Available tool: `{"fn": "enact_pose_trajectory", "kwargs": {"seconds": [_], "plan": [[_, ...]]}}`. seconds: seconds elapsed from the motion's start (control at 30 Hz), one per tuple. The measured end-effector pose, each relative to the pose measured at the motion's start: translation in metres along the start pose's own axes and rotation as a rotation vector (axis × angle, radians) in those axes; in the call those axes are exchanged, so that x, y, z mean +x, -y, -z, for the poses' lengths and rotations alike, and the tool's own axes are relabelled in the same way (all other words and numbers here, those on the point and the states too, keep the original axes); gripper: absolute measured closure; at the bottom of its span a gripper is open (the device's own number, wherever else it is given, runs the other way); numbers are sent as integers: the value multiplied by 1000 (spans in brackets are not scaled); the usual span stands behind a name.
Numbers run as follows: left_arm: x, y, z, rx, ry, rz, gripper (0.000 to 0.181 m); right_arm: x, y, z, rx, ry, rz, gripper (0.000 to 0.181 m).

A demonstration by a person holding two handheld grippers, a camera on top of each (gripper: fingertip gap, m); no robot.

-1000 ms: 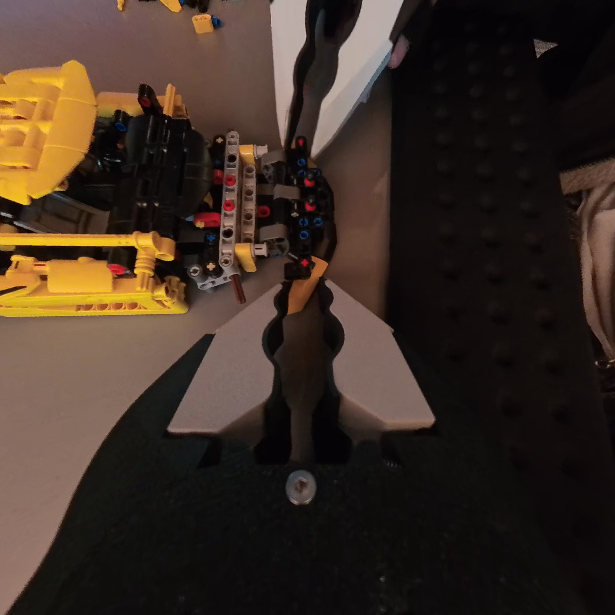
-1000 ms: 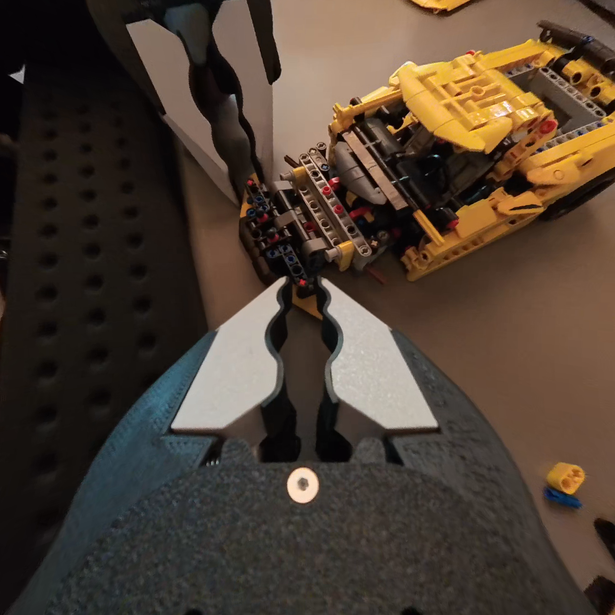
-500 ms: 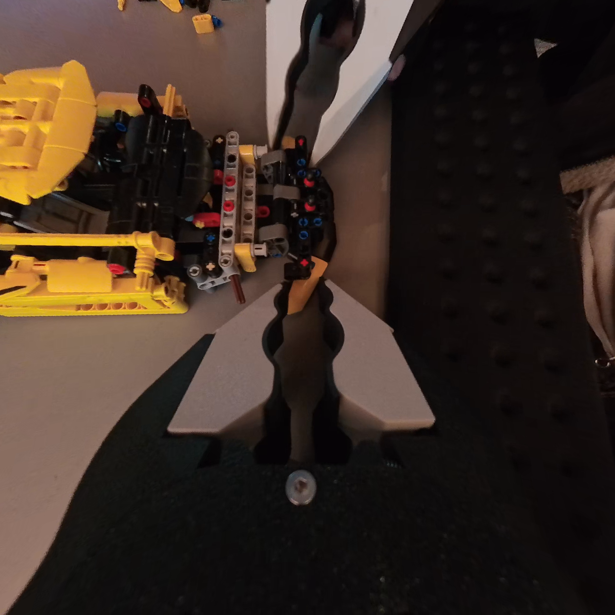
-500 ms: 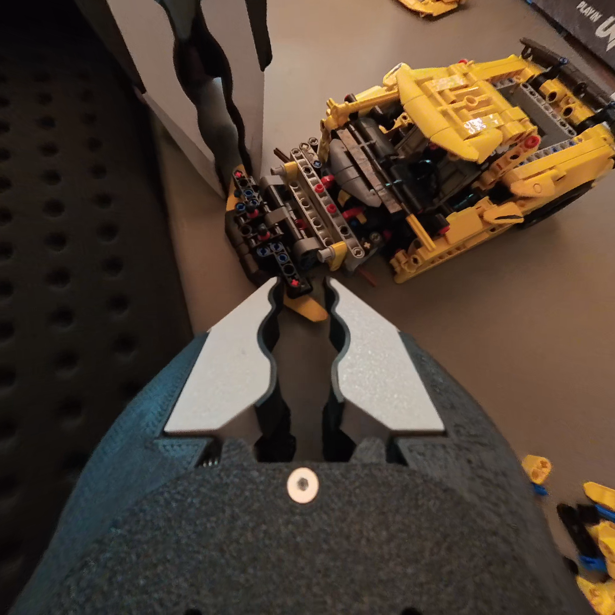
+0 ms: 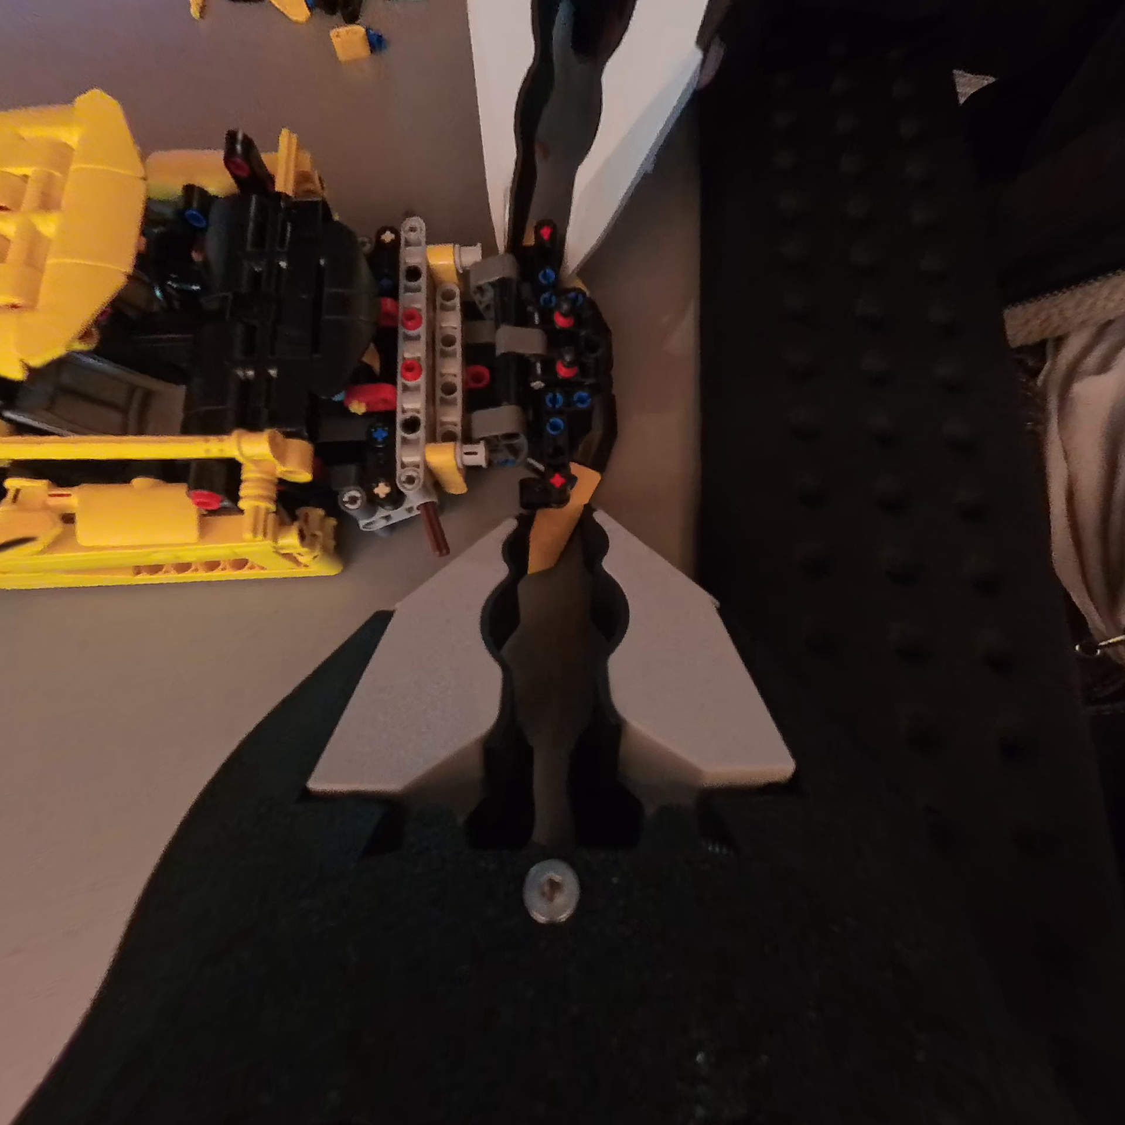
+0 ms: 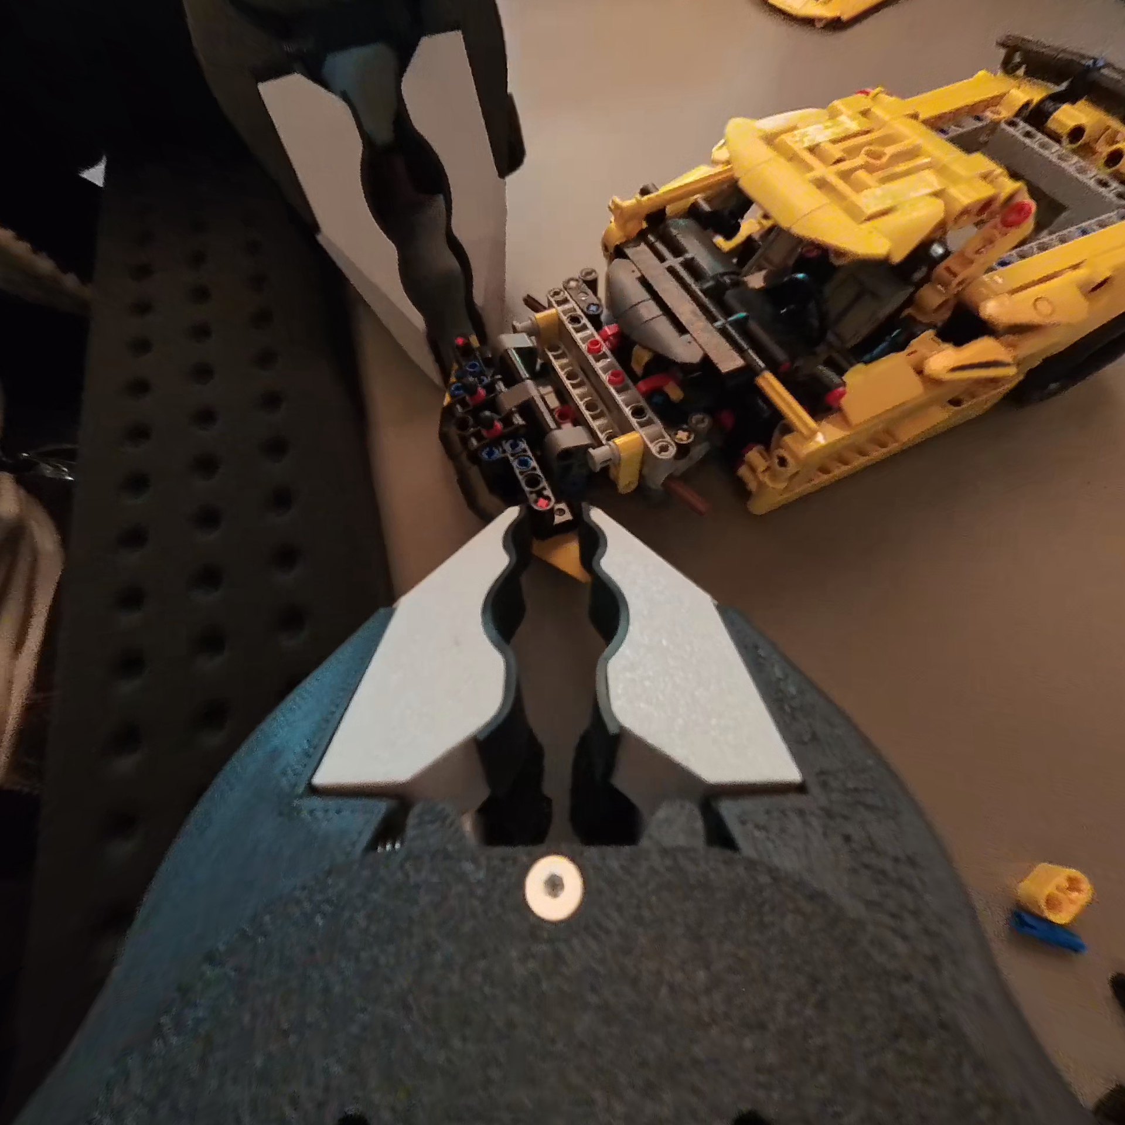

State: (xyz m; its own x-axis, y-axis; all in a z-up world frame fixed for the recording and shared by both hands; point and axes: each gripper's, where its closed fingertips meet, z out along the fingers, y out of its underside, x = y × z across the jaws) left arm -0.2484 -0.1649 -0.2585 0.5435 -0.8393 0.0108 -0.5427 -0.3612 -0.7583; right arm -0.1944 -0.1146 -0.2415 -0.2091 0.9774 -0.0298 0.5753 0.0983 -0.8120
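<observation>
A yellow and black toy brick car (image 5: 73, 243) lies on a grey table (image 5: 122, 730). Its black front assembly (image 5: 566, 365), studded with red and blue pins, has yellow tips at both ends. My left gripper (image 5: 551, 523) is shut on the near yellow-black end of it. The right gripper shows at the top of that view (image 5: 539, 243), holding the far end. In the right wrist view the car (image 6: 852, 182) lies to the right. My right gripper (image 6: 554, 523) is shut on the near end of the assembly (image 6: 487, 426), and the left gripper (image 6: 462, 347) holds the other end.
A black perforated mat (image 5: 852, 487) runs along the table's edge beside the assembly, also in the right wrist view (image 6: 182, 487). A loose yellow connector (image 6: 1056, 898) and a blue pin (image 6: 1044, 940) lie near my right gripper. Several loose pieces (image 5: 350, 42) lie beyond the car. Some 8 cm of space lies between my two pairs of fingers.
My right gripper opened and drew back half a second ago, then came forward and closed again on the end of the assembly. My left gripper has kept its hold and place.
</observation>
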Motion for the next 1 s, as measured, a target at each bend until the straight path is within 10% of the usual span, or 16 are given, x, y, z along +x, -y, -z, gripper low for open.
{"fn": "enact_pose_trajectory", "kwargs": {"seconds": [0.4,0.6,1.0], "plan": [[-6,3,6,34,44,20,154,-1,7,-1,37,-84,127,164],[-9,49,29,249,39,17,150,-4,2,-10,-18,-62,130,166],[6,33,-26,-56,-3,-221,146,-18,6,-14,-9,59,65,171]]}}
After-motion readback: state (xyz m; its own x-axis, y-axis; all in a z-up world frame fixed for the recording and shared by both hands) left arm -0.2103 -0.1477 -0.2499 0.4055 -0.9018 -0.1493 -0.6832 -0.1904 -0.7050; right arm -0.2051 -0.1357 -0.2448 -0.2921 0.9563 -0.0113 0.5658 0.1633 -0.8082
